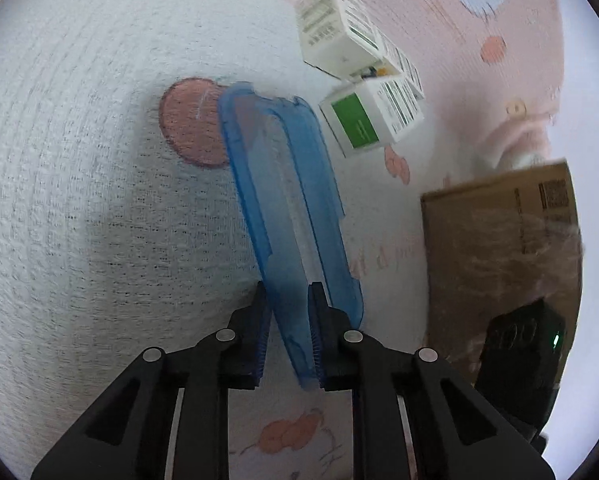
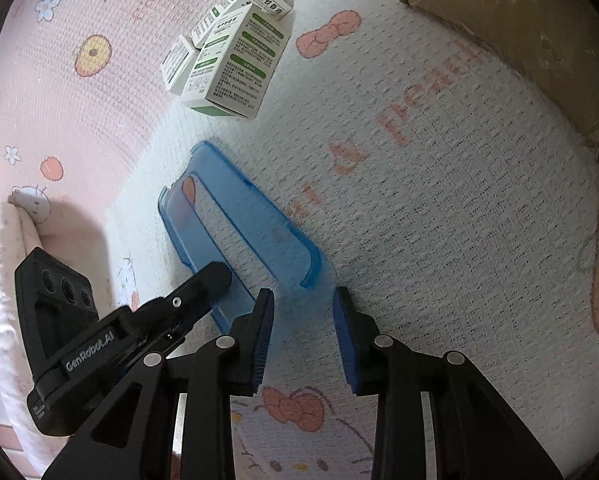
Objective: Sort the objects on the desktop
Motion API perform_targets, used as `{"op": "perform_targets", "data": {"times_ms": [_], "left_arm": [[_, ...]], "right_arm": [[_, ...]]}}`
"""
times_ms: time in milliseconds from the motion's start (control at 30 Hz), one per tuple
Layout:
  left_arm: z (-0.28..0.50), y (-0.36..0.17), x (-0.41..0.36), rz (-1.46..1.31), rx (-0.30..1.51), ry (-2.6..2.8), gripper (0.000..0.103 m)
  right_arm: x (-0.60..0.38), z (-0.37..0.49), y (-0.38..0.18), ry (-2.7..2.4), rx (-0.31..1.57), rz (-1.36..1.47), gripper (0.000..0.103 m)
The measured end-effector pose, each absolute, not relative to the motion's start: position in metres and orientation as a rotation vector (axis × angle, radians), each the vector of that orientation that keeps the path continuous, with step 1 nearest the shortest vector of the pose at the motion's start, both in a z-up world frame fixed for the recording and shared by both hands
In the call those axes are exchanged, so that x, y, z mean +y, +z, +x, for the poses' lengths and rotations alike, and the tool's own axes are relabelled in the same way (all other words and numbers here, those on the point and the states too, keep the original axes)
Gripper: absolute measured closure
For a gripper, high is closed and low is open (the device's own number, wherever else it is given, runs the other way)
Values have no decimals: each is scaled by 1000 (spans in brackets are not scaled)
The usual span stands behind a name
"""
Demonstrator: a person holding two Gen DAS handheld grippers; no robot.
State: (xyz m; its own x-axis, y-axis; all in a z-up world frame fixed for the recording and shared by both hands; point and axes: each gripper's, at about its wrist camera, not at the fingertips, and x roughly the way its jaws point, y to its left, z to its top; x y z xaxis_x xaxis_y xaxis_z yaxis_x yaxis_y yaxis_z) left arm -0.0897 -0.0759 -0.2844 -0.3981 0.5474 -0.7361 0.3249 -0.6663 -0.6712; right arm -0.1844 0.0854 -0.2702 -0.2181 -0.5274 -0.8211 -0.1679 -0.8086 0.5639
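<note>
A clear blue phone case (image 1: 287, 208) is held at its near edge by my left gripper (image 1: 287, 320), which is shut on it, just above a white and pink patterned cloth. The same case (image 2: 235, 216) shows in the right wrist view, with the left gripper's finger (image 2: 203, 280) on its near left side. My right gripper (image 2: 303, 316) is open and empty, just right of the case's near end. Several white and green medicine boxes (image 2: 231, 60) are piled beyond the case; they also show in the left wrist view (image 1: 363, 80).
A brown cardboard box (image 1: 499, 248) stands to the right of the left gripper and shows at the top right in the right wrist view (image 2: 519, 20). The patterned cloth (image 2: 459, 200) covers the surface. A folded white fabric edge (image 2: 7, 280) lies at the left.
</note>
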Motion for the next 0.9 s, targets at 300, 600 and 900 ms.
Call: {"op": "perform_targets", "data": {"times_ms": [300,600,900], "left_arm": [[-91,-286,-61,-1562,-1294,2171,91],[-84,-256,-80,-1440,-1324,2120,93],[-80,-216,-73,-1395,-1053,2127,93]], "right_arm": [[86,-182,-269,-2120,-871,1773,74],[104,-175,-256,-2100,-1002,1686,67],[92,-176,-232,-2104,-886,1561,63]]}}
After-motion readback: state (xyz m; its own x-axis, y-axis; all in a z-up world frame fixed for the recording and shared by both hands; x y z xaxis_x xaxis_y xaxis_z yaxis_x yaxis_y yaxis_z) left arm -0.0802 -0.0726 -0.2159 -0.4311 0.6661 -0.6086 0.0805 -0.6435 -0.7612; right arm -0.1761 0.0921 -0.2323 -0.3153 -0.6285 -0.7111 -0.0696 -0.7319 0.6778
